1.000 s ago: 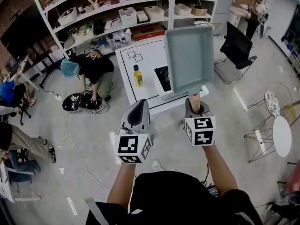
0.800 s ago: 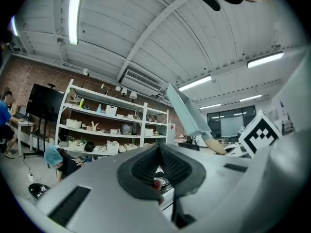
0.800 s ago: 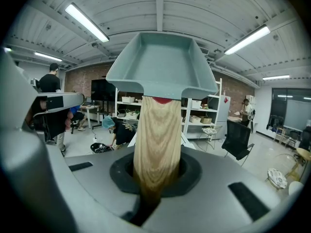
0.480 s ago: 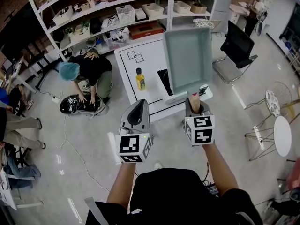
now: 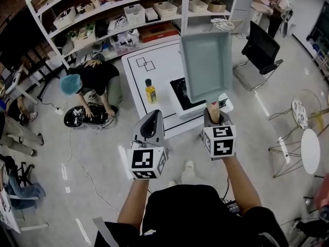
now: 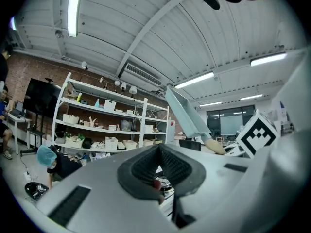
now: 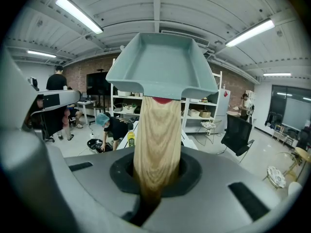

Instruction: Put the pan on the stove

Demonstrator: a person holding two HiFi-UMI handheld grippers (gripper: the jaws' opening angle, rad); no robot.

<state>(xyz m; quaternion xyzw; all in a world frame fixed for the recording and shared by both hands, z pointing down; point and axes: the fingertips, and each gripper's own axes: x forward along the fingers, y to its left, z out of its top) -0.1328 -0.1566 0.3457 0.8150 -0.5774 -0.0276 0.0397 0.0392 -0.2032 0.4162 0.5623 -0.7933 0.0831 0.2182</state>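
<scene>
Grey-green pan is up in the air, not on the stove. R gripper pinches its wooden handle at the low end. The tray part is tipped up & away from the person, open face twd the head cam. In the right gripper view the handle runs straight up out of the clamped jaws to the pan, which fills the top centre.

From the head view the pan hangs over the near-right part of the white table. It hides some of the stove but is clear above it, no contact. Stove sits on the table's near-right part. A yellow bottle stands on the table just left of the stove.

L gripper is short of the table's near edge, beside the R one, pointing twd the table. Its own view shows the jaws pressed together w/ nothing in them.

Shelving stands behind the table. A crouching person in a teal cap is on the floor left of the table, & a black chair is right of it.
</scene>
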